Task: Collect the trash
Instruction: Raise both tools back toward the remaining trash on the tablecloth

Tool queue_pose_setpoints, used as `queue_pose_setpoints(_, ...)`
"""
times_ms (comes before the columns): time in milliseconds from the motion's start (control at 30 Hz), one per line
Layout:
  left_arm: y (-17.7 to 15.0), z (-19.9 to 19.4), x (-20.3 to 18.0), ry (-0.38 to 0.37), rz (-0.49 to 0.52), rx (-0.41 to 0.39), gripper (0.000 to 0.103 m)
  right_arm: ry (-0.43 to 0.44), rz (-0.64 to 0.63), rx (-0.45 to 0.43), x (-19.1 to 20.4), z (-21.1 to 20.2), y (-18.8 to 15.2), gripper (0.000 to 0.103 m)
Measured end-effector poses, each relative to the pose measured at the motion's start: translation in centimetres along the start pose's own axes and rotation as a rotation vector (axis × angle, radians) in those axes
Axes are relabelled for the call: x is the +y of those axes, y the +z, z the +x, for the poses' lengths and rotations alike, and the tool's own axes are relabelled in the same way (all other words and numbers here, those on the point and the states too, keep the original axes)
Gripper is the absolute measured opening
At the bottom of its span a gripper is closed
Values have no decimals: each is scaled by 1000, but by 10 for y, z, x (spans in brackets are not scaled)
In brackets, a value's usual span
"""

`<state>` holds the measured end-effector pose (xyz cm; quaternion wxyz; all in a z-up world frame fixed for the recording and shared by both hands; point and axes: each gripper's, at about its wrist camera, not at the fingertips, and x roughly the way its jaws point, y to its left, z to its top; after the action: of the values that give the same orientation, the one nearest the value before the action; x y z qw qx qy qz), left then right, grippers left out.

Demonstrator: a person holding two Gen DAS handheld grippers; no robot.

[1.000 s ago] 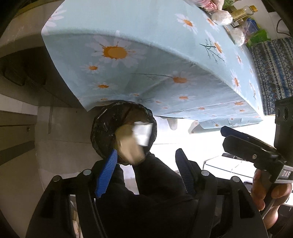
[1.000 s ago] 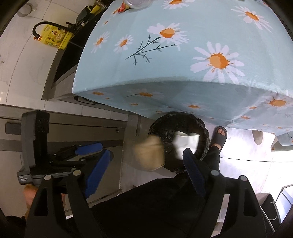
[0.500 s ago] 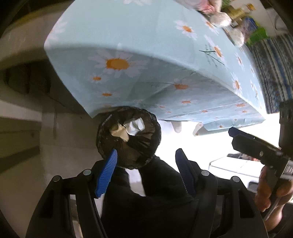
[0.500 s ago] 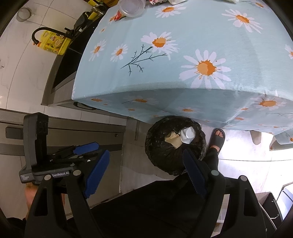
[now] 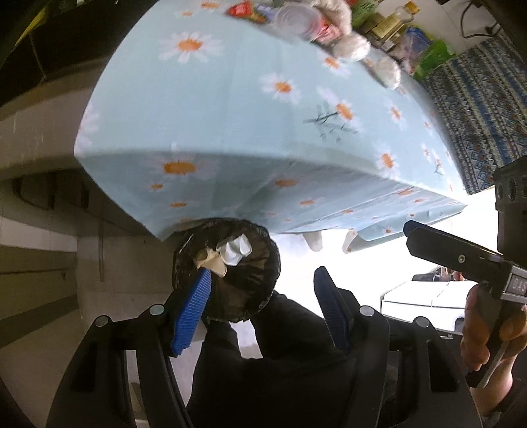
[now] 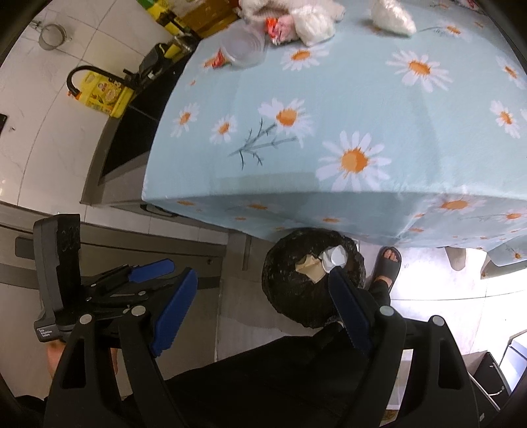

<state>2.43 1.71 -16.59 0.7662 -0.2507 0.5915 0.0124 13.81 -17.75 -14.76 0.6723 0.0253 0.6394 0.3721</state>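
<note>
A black-lined trash bin (image 5: 230,273) stands on the floor under the table's edge; it also shows in the right wrist view (image 6: 306,283). Inside lie a crumpled white cup (image 5: 234,252) and a tan paper piece (image 5: 210,261), seen too from the right as the cup (image 6: 334,258) and the paper (image 6: 309,265). My left gripper (image 5: 263,309) is open and empty above the bin. My right gripper (image 6: 260,312) is open and empty above it too. More trash lies on the table: a clear plastic cup (image 6: 243,47), white crumpled bags (image 6: 306,19), a red wrapper (image 6: 219,61).
The table (image 6: 346,98) has a light blue daisy cloth. A counter with a sink and a yellow bottle (image 6: 102,95) lies to the left. A sandalled foot (image 6: 388,263) stands beside the bin. A patterned blue rug (image 5: 477,108) lies beyond the table.
The tan paper and the white cup, falling in mid-air a second ago, now lie in the bin. Both grippers have risen, so more of the tabletop shows.
</note>
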Motion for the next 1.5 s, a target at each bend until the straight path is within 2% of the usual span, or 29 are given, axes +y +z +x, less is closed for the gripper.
queue_pose_setpoints(267, 17, -20, -13, -20, 33, -67, 62, -10, -4, -68, 2, -24, 6, 81)
queue_pose_setpoints(300, 19, -22, -15, -23, 37, -73, 58, -11, -3, -79, 1, -28, 8, 81)
queue_pose_setpoints(433, 35, -32, -26, -27, 65, -105, 57, -12, 1, -117, -3, -42, 15, 81)
queue_pose_setpoints(900, 91, -45, -59, -17, 123, -184, 52, -46, 8, -218, -35, -86, 62, 81)
queue_pose_setpoints(1100, 118, -44, -65, 0, 104, -204, 51, -69, 1, -226, -54, -94, 95, 82)
queue_pose_setpoints(1233, 139, -44, -62, -17, 43, -219, 53, -87, -12, -216, -66, -93, 116, 84)
queue_pose_setpoints(1367, 158, -42, -62, 1, 17, -217, 53, -95, -23, -198, -78, -89, 140, 84)
queue_pose_setpoints(1500, 174, -38, -62, 18, -10, -220, 60, -105, -44, -181, -88, -83, 165, 84)
